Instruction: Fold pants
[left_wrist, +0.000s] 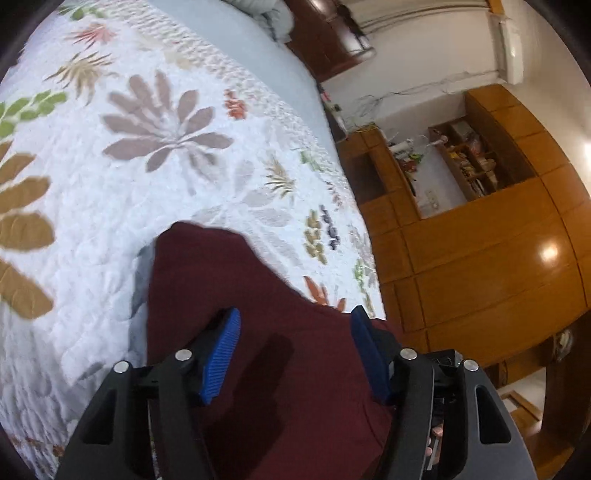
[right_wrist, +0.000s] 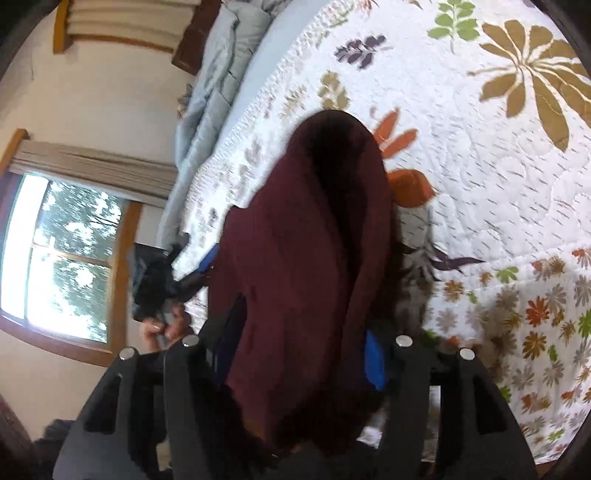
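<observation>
The maroon pants (left_wrist: 258, 332) lie on a floral quilt (left_wrist: 110, 206) on the bed. My left gripper (left_wrist: 295, 317) is open, its blue pads (left_wrist: 221, 350) spread wide over the cloth, not clamped on it. In the right wrist view the pants (right_wrist: 306, 258) drape up over my right gripper (right_wrist: 299, 354) and hide most of its fingers. One blue pad (right_wrist: 375, 360) shows at the right, and the fingers stand wide apart around the cloth. The other gripper (right_wrist: 162, 280) and the hand holding it show at the left of the right wrist view.
The quilt (right_wrist: 480, 166) covers the bed. A grey folded comforter (right_wrist: 218, 74) lies near the headboard. Wooden cabinets (left_wrist: 480, 258) stand beyond the bed edge. A window (right_wrist: 62, 258) is in the wall on the other side.
</observation>
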